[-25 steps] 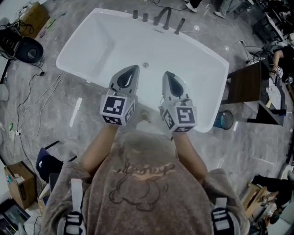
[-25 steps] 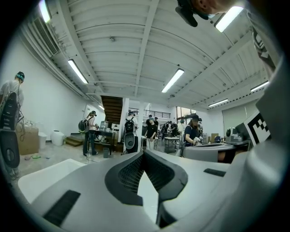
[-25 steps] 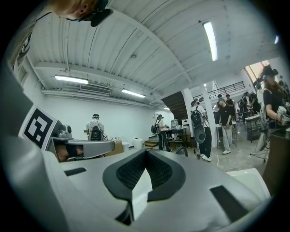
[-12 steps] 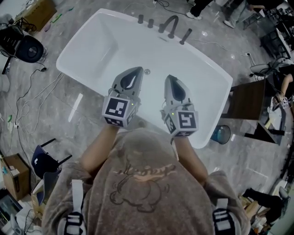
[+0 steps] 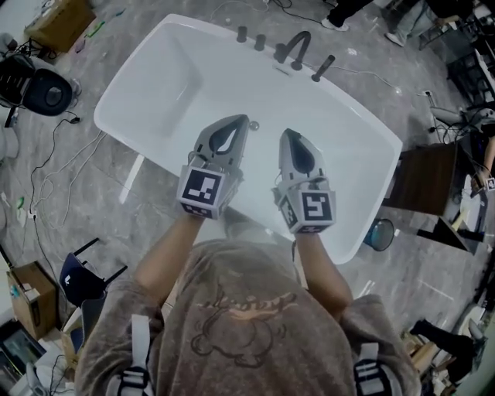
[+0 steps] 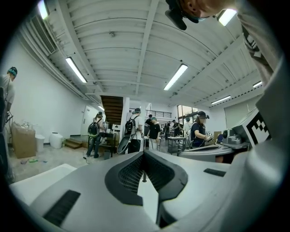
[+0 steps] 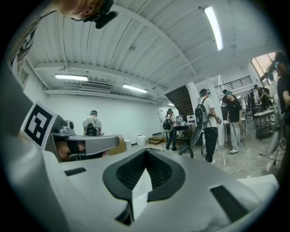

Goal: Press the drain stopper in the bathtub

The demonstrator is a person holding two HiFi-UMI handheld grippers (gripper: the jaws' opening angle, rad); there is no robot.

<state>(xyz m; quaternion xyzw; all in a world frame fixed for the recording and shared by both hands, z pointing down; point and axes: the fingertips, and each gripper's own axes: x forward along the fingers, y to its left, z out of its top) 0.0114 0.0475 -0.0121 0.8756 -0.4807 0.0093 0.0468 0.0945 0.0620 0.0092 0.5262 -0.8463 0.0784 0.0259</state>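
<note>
From the head view, our grey-brown shirt (image 5: 247, 325) fills the near edge, and both forearms reach out over the white bathtub (image 5: 155, 93). We hold the left gripper (image 5: 241, 121) and the right gripper (image 5: 285, 134) side by side above the tub's near rim, and they cover part of that rim. In each gripper's own view the jaws meet at the tips with nothing between them: left gripper (image 6: 144, 153), right gripper (image 7: 146, 152).

The drain stopper (image 5: 254, 124) is a small round metal spot on the tub's inner surface, below the faucet side and just beside the left gripper's tip. It is too small for us to tell whether the two touch. Around it the tub's inside shows bare white.

The dark faucet (image 5: 294, 48) stands on the far rim. A blue bucket (image 5: 379, 234) sits on the floor by the tub's right end, its contents unreadable. A cardboard box (image 5: 54, 23) lies at the far left, cut off by the frame. The gripper views tilt up toward ceiling lights and distant people (image 6: 136, 129).
</note>
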